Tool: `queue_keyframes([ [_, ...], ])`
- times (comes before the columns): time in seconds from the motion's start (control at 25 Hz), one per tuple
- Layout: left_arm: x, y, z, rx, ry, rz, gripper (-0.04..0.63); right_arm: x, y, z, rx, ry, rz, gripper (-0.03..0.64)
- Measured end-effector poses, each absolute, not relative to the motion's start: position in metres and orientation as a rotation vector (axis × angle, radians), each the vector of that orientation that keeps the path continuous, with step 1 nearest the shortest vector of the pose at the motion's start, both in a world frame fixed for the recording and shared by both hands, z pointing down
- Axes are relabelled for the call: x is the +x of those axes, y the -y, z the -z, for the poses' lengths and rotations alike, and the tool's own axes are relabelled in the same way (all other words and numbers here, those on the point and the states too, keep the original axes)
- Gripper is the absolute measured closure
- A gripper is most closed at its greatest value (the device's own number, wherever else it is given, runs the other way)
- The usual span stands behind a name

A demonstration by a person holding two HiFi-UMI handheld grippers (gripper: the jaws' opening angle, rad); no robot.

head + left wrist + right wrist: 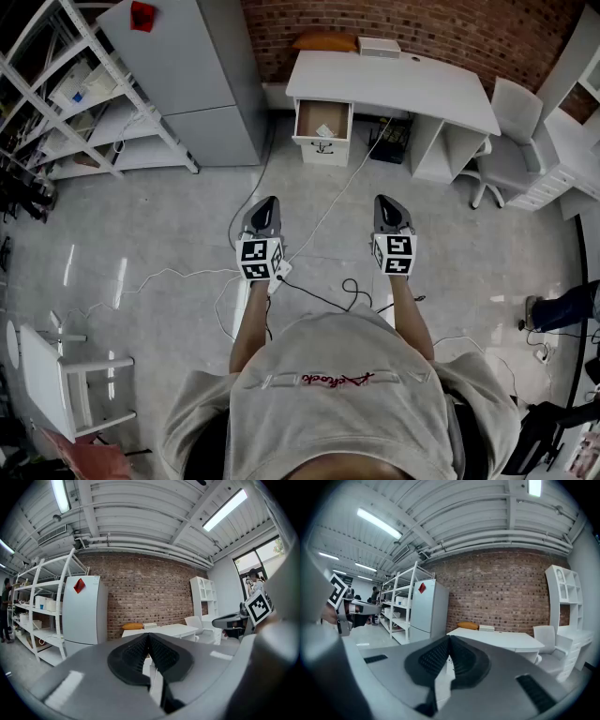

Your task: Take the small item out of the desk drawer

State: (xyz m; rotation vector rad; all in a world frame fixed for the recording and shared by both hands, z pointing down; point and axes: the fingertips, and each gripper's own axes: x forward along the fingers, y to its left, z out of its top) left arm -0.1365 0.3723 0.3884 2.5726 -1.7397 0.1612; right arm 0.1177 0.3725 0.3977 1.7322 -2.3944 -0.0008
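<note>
Jaws on left gripper point(268, 201) and right gripper point(385, 200) are sitting shut, empty. I'm seeing the item point(325, 130) lying in the drawer point(322, 148), well ahead.

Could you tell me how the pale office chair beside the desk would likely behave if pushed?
The chair stands on a splayed star base, so it would probably roll or swivel rather than tip. The smooth, glossy floor should offer little resistance.

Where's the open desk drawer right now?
Head view, top centre: the open white drawer sticks out from under the left end of the white desk, just right of the tall grey fridge.
</note>
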Motion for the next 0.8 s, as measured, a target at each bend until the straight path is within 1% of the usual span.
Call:
queue_keyframes([
  [0.8, -0.113, -0.393, -0.414, 2.517, 1.73, -0.2, 0.586, 0.129, -0.39, -0.408, 1.663, 2.412, -0.017, 0.604],
])
